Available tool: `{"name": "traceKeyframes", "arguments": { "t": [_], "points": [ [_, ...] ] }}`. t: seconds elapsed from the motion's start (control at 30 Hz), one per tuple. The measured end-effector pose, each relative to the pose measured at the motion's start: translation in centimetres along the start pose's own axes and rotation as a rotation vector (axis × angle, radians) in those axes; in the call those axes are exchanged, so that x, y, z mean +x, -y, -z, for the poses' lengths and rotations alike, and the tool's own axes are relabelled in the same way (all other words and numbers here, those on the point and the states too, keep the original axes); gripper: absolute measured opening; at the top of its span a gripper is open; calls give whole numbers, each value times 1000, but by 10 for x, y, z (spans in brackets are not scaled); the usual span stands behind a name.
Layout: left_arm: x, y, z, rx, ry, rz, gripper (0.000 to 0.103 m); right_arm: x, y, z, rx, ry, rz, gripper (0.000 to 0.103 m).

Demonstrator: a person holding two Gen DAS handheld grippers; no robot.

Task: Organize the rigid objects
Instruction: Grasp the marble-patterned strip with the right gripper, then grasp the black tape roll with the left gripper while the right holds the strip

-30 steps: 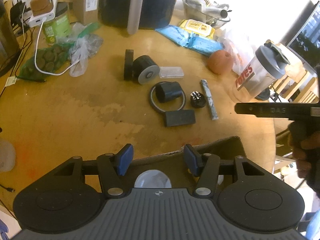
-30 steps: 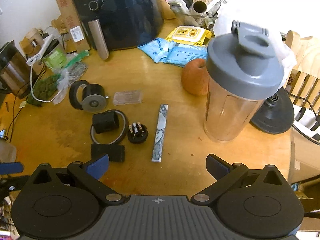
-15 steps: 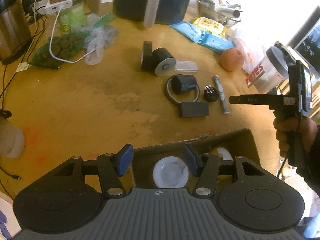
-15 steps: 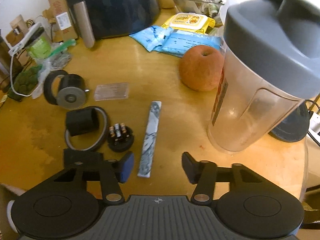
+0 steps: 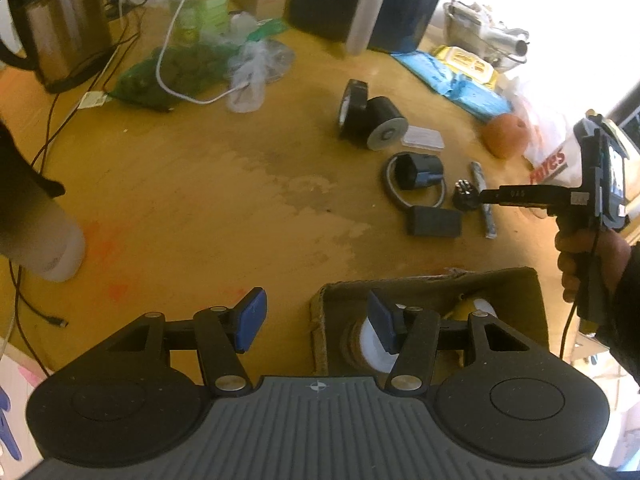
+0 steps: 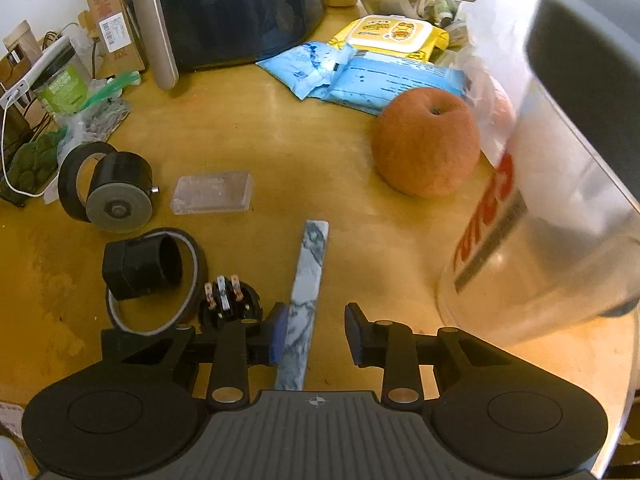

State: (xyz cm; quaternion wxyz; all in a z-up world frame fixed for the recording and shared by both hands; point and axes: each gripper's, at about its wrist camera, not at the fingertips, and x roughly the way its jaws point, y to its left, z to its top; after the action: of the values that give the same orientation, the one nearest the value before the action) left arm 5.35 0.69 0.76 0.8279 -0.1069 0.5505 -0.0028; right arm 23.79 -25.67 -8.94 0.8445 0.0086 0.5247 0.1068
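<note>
Right tool (image 6: 316, 334) sits low over the glossy yellow wooden desk (image 6: 280, 152), blue-padded jaws partly open w/ the flat marble-patterned grey-white strip (image 6: 306, 292) lying between them; left pad looks to touch the strip's edge, right pad is clear of it, nothing gripped. Just left of the strip: small round black plug w/ metal prongs (image 6: 228, 300), then a black blocky cylinder part (image 6: 142, 264) resting inside a thin grey ring (image 6: 192, 256). Further back, a black tape roll (image 6: 74, 188) leans against a black cylinder w/ grey disc face (image 6: 120, 196); clear rectangular plastic case (image 6: 212, 192) beside it. Matte round orange-red apple (image 6: 426, 144) and a translucent shaker bottle w/ grey lid (image 6: 560, 200) stand to the right. Left tool (image 5: 316, 320) is open wide, empty, hovering at the near edge over the open brown cardboard box (image 5: 520, 292), which holds round white items. Matte black rectangular block (image 5: 434, 222) lies on the desk between ring and box.
</note>
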Motion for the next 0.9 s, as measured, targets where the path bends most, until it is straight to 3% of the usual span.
{"name": "traceKeyframes", "arguments": {
  "t": [0.3, 0.63, 0.9],
  "points": [
    [-1, -4, 2, -15, 0, -8, 55, 14, -6, -7, -31, -6, 28, 17],
    [-2, 1, -1, 11, 8, -4, 55, 10, -3, -7, -6, -26, 4, 17],
    [1, 9, -7, 39, 20, 5, 55, -18, 0, -1, 19, 2, -32, 17]
  ]
}}
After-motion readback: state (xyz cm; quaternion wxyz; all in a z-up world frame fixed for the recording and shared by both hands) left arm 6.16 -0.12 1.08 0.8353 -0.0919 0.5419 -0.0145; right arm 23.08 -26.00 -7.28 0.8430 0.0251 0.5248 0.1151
